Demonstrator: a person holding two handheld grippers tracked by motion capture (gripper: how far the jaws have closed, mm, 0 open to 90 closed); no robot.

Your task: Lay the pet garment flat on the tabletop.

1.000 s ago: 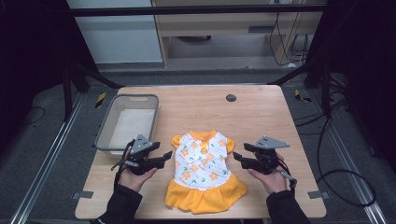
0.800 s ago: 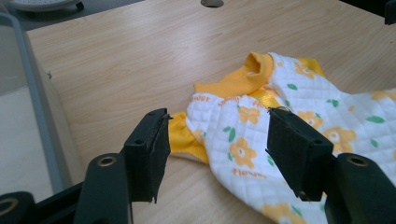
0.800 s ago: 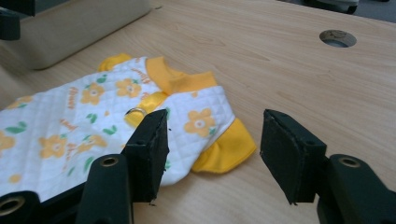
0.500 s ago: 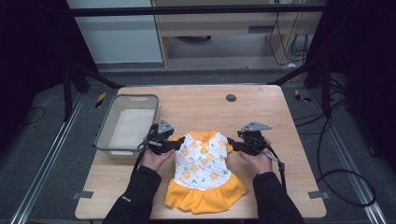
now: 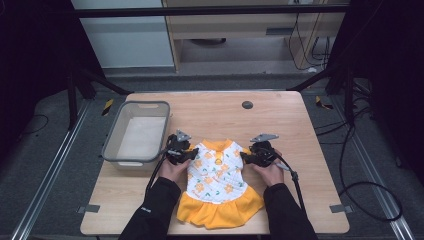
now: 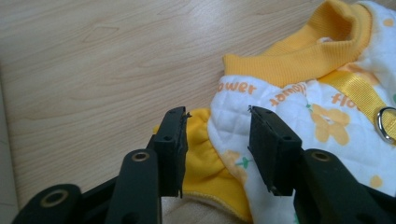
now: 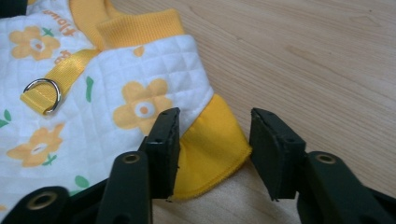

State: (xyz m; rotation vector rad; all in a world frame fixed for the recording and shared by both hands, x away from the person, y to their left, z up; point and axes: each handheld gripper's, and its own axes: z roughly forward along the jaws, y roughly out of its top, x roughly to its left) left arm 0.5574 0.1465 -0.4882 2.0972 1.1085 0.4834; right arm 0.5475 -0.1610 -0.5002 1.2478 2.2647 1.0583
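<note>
Both tools now sit at the sleeves of the little dress, closer in and slightly nearer the person than half a second ago. At far left on the desk rests a grey bin, just beside the left tool. That tool's jaws stand spread, and the left gripper view shows them straddling the yellow sleeve cuff and the white quilted edge without closing on it. The dress lies flat in the middle of the desk, collar away from the person, yellow frill toward the near edge, a metal ring on its yellow strap. The right tool is likewise spread, the other cuff between its jaws; whether its inner jaw touches the fabric is hard to tell.
</note>
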